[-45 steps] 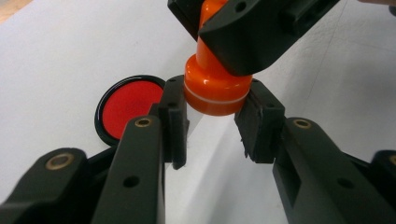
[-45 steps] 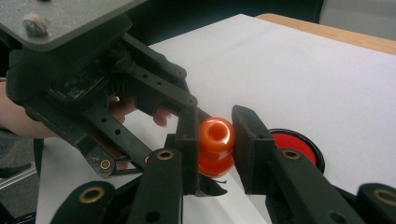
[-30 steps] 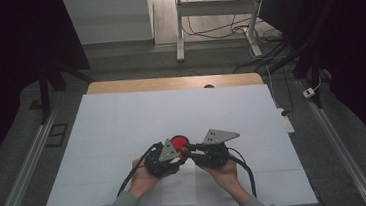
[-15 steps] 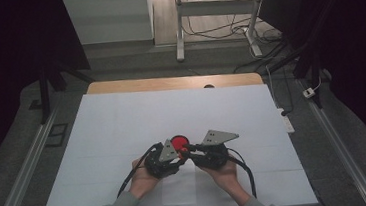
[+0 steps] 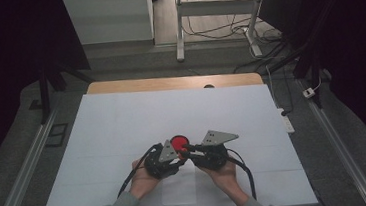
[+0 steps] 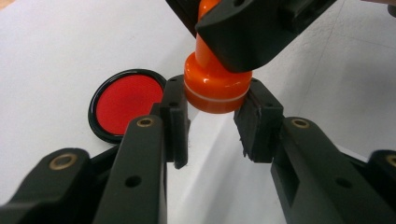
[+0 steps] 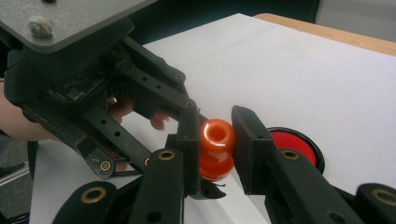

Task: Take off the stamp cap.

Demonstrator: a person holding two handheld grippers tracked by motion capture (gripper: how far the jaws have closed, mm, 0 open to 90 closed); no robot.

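In the high view both grippers meet just below the centre of the frame over the white tabletop point(image 5: 122, 123), the left gripper point(image 5: 174, 156) and the right gripper point(image 5: 189, 151) tip to tip, with the round red ink pad point(image 5: 178, 143) lying open on the sheet right above them; the orange stamp is too small to make out between them here. Judging by this, the pad is already uncovered and the stamp is lifted and shared between the two grippers, so what remains is most likely to press it on the pad and then on the paper. In the left gripper view the orange stamp point(image 6: 212, 84) sits at upper centre, its broad lower end flanked by this gripper's two pads, the jaws closed in as far as the stamp's width allows and gripping it, while the right gripper comes down from the top edge onto the stamp's neck; the ink pad point(image 6: 123, 100) lies at centre left on the tabletop, apart from the stamp. In the right gripper view the stamp point(image 7: 216, 147) is at lower centre, its rounded handle clamped between this gripper's jaws, the left gripper's linkage and a hand point(image 7: 18, 119) at left, the ink pad point(image 7: 292, 142) peeking out behind the right-hand jaw
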